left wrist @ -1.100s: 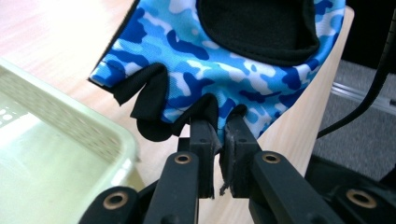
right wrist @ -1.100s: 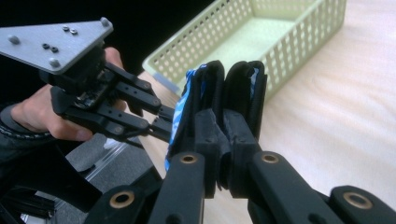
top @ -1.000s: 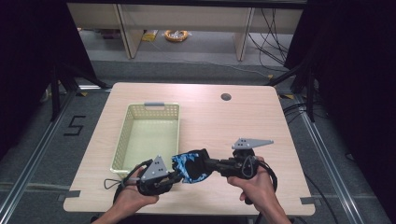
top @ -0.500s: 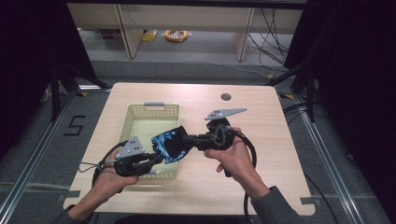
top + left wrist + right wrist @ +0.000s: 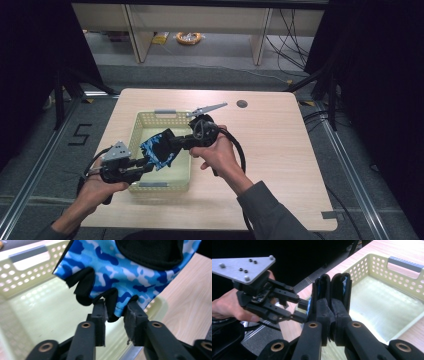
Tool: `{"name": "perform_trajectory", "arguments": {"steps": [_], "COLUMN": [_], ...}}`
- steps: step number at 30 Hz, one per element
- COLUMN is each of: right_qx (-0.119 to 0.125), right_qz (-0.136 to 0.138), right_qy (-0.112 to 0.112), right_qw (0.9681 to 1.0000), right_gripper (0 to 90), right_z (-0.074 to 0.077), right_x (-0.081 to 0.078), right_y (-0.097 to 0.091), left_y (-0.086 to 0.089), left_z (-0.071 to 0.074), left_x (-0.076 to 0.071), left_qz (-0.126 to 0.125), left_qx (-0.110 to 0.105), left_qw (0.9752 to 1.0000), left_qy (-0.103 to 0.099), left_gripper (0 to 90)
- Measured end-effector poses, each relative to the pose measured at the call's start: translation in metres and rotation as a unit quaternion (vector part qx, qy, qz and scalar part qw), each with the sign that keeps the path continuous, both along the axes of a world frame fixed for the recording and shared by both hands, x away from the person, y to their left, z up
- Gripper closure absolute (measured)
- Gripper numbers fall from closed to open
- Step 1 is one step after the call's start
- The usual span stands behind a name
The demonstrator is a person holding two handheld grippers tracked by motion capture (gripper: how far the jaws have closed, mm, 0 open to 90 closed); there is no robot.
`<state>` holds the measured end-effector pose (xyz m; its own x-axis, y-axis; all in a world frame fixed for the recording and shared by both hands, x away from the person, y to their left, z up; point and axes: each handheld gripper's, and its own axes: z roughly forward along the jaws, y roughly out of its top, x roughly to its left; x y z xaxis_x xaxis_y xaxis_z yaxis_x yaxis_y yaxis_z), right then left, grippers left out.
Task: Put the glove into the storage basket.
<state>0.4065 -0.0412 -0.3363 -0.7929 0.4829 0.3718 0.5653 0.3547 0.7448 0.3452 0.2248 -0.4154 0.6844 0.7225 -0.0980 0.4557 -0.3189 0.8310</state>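
Note:
A blue camouflage fingerless glove (image 5: 157, 147) with black trim hangs above the pale green basket (image 5: 150, 118). My right gripper (image 5: 172, 142) is shut on the glove's upper part; in the right gripper view its jaws (image 5: 331, 287) press together on the fabric (image 5: 345, 281). My left gripper (image 5: 145, 165) comes in from the lower left, over the basket's front corner. In the left gripper view its jaws (image 5: 115, 312) stand slightly apart, with the glove's (image 5: 130, 272) finger edge hanging between their tips. The left gripper (image 5: 300, 310) also appears open in the right gripper view.
The basket stands on the left half of the wooden table (image 5: 280, 165), and the inside that shows is bare (image 5: 384, 312). A round dark grommet (image 5: 242, 104) sits near the table's far edge. Cables trail from both grippers toward the front edge.
Both grippers have carried the glove from near the table's front edge, left and away, to above the basket. The left gripper now sits lower left of the glove.

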Motion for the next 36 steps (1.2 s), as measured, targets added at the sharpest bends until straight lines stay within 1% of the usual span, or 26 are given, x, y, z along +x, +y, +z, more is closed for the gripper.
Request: {"name": "perform_trajectory", "arguments": {"steps": [1, 2, 3, 4, 5, 6, 7, 9, 10, 11, 12, 13, 15, 18, 21, 23, 24, 25, 27, 28, 29, 30, 31, 32, 33, 36], "right_qx": [0.000, 0.001, 0.001, -0.002, -0.003, -0.005, -0.004, -0.005, -0.004, -0.006, -0.008, -0.008, -0.007, -0.009, -0.011, -0.012, -0.011, -0.010, -0.010, -0.008, -0.009, -0.009, -0.006, -0.005, -0.004, 0.001], "right_qz": [-0.002, -0.002, -0.001, -0.003, -0.003, -0.002, -0.001, -0.006, -0.006, -0.006, -0.005, -0.005, -0.007, -0.003, -0.003, -0.005, -0.005, -0.004, -0.007, -0.008, -0.011, -0.013, -0.010, -0.013, -0.014, -0.019], "right_qy": [0.001, 0.005, 0.001, 0.007, 0.012, 0.009, 0.015, 0.021, 0.022, 0.021, 0.022, 0.022, 0.029, 0.034, 0.042, 0.044, 0.045, 0.044, 0.051, 0.054, 0.054, 0.054, 0.055, 0.060, 0.062, 0.074], "right_qw": [1.0000, 1.0000, 1.0000, 1.0000, 0.9999, 0.9999, 0.9999, 0.9998, 0.9997, 0.9997, 0.9997, 0.9997, 0.9995, 0.9994, 0.9990, 0.9989, 0.9989, 0.9990, 0.9986, 0.9985, 0.9985, 0.9984, 0.9984, 0.9981, 0.9980, 0.9971], "right_gripper": [86.3, 86.3, 86.3, 86.3, 86.3, 86.3, 86.3, 86.3, 86.3, 86.4, 86.3, 86.3, 86.3, 86.3, 86.3, 86.3, 86.3, 86.3, 86.3, 86.3, 86.3, 86.3, 86.3, 86.2, 86.3, 86.3], "right_z": [-0.002, -0.003, -0.005, -0.006, -0.008, -0.011, -0.014, -0.017, -0.020, -0.021, -0.023, -0.025, -0.028, -0.036, -0.043, -0.047, -0.049, -0.051, -0.054, -0.055, -0.057, -0.059, -0.061, -0.063, -0.066, -0.072], "right_x": [0.003, 0.005, 0.008, 0.009, 0.011, 0.013, 0.014, 0.016, 0.017, 0.018, 0.019, 0.020, 0.020, 0.020, 0.019, 0.018, 0.018, 0.018, 0.017, 0.017, 0.017, 0.016, 0.016, 0.016, 0.015, 0.014], "right_y": [0.003, 0.005, 0.007, 0.010, 0.012, 0.014, 0.018, 0.021, 0.024, 0.026, 0.029, 0.031, 0.037, 0.046, 0.053, 0.057, 0.058, 0.060, 0.063, 0.064, 0.065, 0.066, 0.067, 0.067, 0.068, 0.067], "left_y": [0.005, 0.008, 0.013, 0.015, 0.018, 0.021, 0.024, 0.026, 0.027, 0.028, 0.029, 0.030, 0.030, 0.028, 0.025, 0.023, 0.023, 0.021, 0.021, 0.020, 0.021, 0.019, 0.017, 0.015, 0.013, 0.011], "left_z": [0.001, 0.001, 0.002, 0.002, 0.002, 0.003, 0.003, 0.002, 0.003, 0.003, 0.003, 0.003, 0.003, 0.001, 0.000, -0.002, -0.003, -0.005, -0.009, -0.012, -0.014, -0.018, -0.021, -0.023, -0.027, -0.031], "left_x": [0.000, -0.001, -0.001, -0.003, -0.004, -0.006, -0.007, -0.010, -0.012, -0.014, -0.017, -0.020, -0.026, -0.036, -0.047, -0.053, -0.055, -0.059, -0.065, -0.067, -0.068, -0.071, -0.077, -0.080, -0.083, -0.090], "left_qz": [-0.004, 0.003, 0.002, 0.014, 0.013, 0.017, 0.013, 0.024, 0.020, 0.023, 0.028, 0.025, 0.025, 0.018, 0.016, 0.010, 0.003, 0.006, 0.002, -0.001, -0.014, -0.010, 0.007, 0.000, 0.003, -0.009], "left_qx": [0.005, 0.001, 0.010, 0.000, 0.000, 0.004, 0.009, 0.003, 0.005, 0.000, 0.002, -0.001, 0.003, -0.005, 0.012, 0.012, 0.022, 0.011, 0.019, 0.009, 0.018, 0.011, 0.001, -0.005, -0.012, -0.008], "left_qw": [1.0000, 1.0000, 0.9999, 0.9999, 0.9999, 0.9998, 0.9999, 0.9997, 0.9998, 0.9997, 0.9996, 0.9997, 0.9997, 0.9998, 0.9998, 0.9999, 0.9997, 0.9997, 0.9997, 0.9998, 0.9996, 0.9997, 0.9995, 0.9995, 0.9994, 0.9996], "left_qy": [0.005, 0.004, 0.009, 0.005, 0.006, 0.004, 0.003, 0.000, 0.004, 0.003, 0.005, 0.003, 0.002, 0.002, 0.004, 0.005, 0.008, 0.020, 0.013, 0.019, 0.015, 0.021, 0.029, 0.030, 0.032, 0.027], "left_gripper": [65.5, 62.5, 60.6, 59.8, 59.0, 58.2, 57.9, 56.7, 56.1, 55.4, 54.2, 53.4, 51.8, 47.9, 42.9, 40.9, 39.9, 39.2, 37.9, 37.8, 37.6, 37.3, 37.3, 37.3, 37.3, 37.3]}}
